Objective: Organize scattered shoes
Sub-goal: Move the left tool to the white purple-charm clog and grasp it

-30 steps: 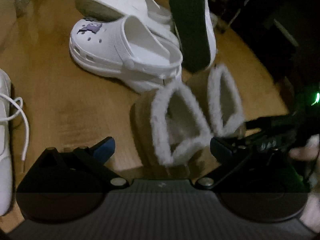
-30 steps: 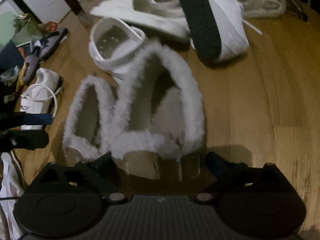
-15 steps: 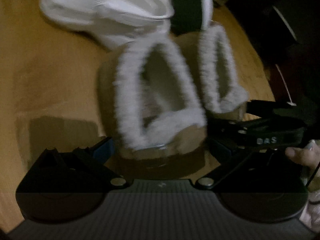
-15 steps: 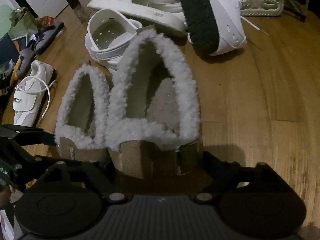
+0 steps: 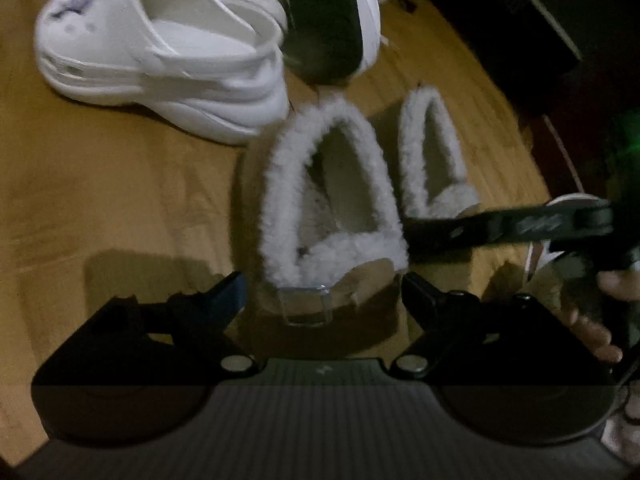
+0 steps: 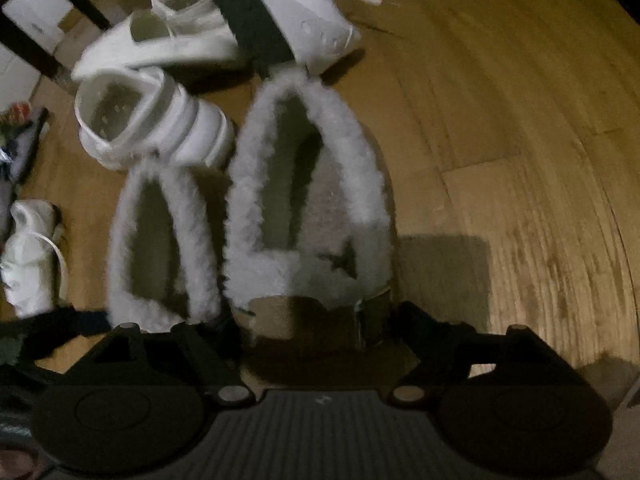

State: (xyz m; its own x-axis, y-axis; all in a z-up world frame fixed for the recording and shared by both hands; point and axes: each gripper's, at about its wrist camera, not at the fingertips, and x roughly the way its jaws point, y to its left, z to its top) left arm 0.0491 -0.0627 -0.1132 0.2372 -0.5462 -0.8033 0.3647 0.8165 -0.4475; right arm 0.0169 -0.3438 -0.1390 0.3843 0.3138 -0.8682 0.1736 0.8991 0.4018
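Note:
Two tan slippers with white fleece lining lie side by side on the wooden floor. My left gripper [image 5: 322, 288] straddles the heel of the left slipper [image 5: 332, 208]. Its jaws are closing, and a thin gap still shows at the left pad. The right slipper [image 5: 432, 160] lies just beyond, with the black arm of my other tool [image 5: 520, 226] across its heel. In the right wrist view, my right gripper [image 6: 316, 332] has that slipper's heel [image 6: 312, 312] between its fingers. Both fingers touch its sides while the jaws are opening slightly. The left slipper [image 6: 160, 240] lies beside it.
A white clog [image 5: 160, 60] and an upturned white sneaker with a dark sole [image 5: 324, 20] lie just past the slippers' toes. More white clogs [image 6: 148, 120], a white laced sneaker [image 6: 32, 256] and dark furniture legs [image 6: 36, 40] are on the left. A hand [image 5: 600, 320] holds the right tool.
My left gripper slid over to the left slipper, and its jaws narrowed around the heel. The right gripper closed on its slipper's heel, then rolled and shifted with the slipper between its fingers.

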